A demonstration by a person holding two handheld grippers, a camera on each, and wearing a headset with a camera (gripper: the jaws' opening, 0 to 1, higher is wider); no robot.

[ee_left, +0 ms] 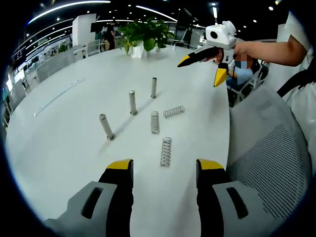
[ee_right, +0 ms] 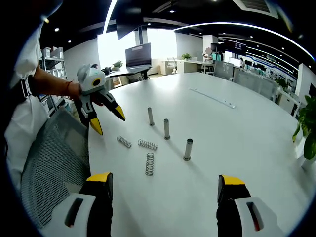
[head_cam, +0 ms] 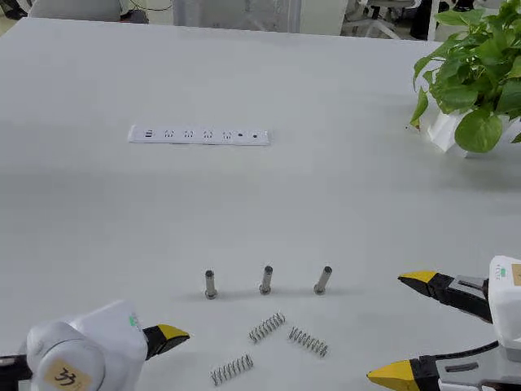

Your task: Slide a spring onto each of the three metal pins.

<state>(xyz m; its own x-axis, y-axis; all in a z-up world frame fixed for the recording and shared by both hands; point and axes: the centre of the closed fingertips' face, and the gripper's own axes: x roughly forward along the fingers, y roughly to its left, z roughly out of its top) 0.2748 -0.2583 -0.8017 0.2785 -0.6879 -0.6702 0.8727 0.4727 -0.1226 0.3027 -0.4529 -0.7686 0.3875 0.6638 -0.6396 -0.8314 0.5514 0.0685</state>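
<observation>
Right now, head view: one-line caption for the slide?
Three upright metal pins in a row, three loose springs in front, left gripper and right gripper open nearby.

White power strip [head_cam: 198,135] flat on grey worktop [head_cam: 342,204], upper left of centre. Green potted plant [head_cam: 475,77] at upper right edge. Mesh chair [ee_left: 269,148] beside worktop, lower right of left gripper view.

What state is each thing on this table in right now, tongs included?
Left pin: standing, bare.
Middle pin: standing, bare.
Right pin: standing, bare.
Left spring: lying loose.
Middle spring: lying loose.
Right spring: lying loose.
Left tongs: open, empty.
Right tongs: open, empty.
Power strip: lying flat, no plug in it.
Plant: upright in its pot.
</observation>
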